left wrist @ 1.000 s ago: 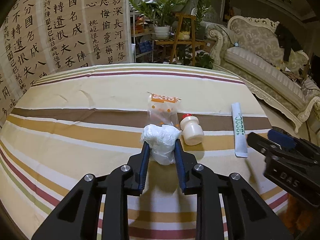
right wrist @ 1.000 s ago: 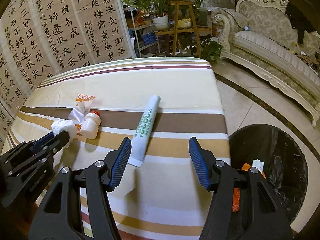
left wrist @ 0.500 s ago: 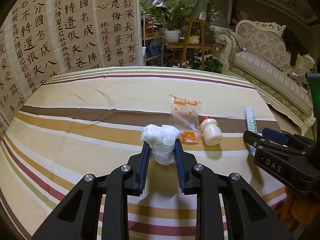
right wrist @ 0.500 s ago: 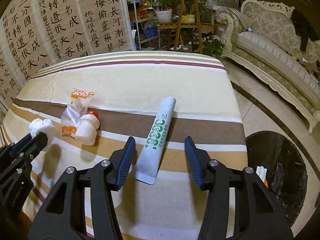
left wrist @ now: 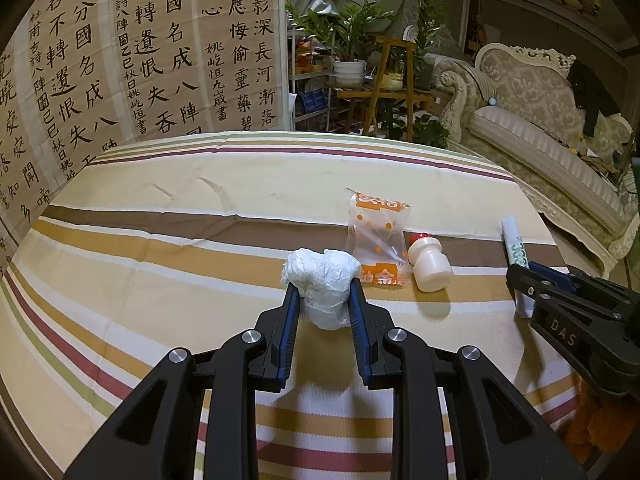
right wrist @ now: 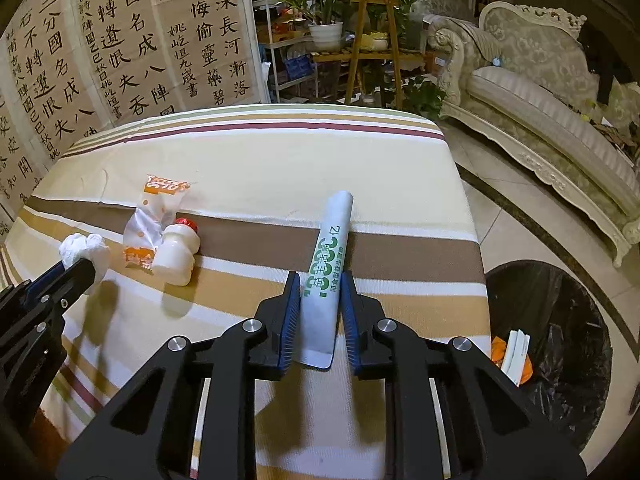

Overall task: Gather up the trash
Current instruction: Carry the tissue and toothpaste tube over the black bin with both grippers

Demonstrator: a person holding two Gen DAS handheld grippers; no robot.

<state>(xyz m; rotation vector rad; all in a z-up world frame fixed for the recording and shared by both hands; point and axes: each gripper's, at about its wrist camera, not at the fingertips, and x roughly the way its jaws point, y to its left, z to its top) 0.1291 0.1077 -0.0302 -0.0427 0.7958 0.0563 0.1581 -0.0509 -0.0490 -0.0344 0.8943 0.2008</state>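
While the left gripper pinches a soft, light tissue wad above the striped table, the right gripper is clamped on the flat toothpaste tube near its crimped end; the tube looks light, slick and bendable, so holding nearer mid-body would be steadier.

From the left wrist, the tube mostly vanishes behind the right gripper; only its far end and a sliver near the table's right edge show. The wad is half covered by the left gripper in the right view. The wrapper's near corner sits behind the bottle. The bin is dark (contents hard to make out, something orange and white), and the frame cuts off both grippers' handles.
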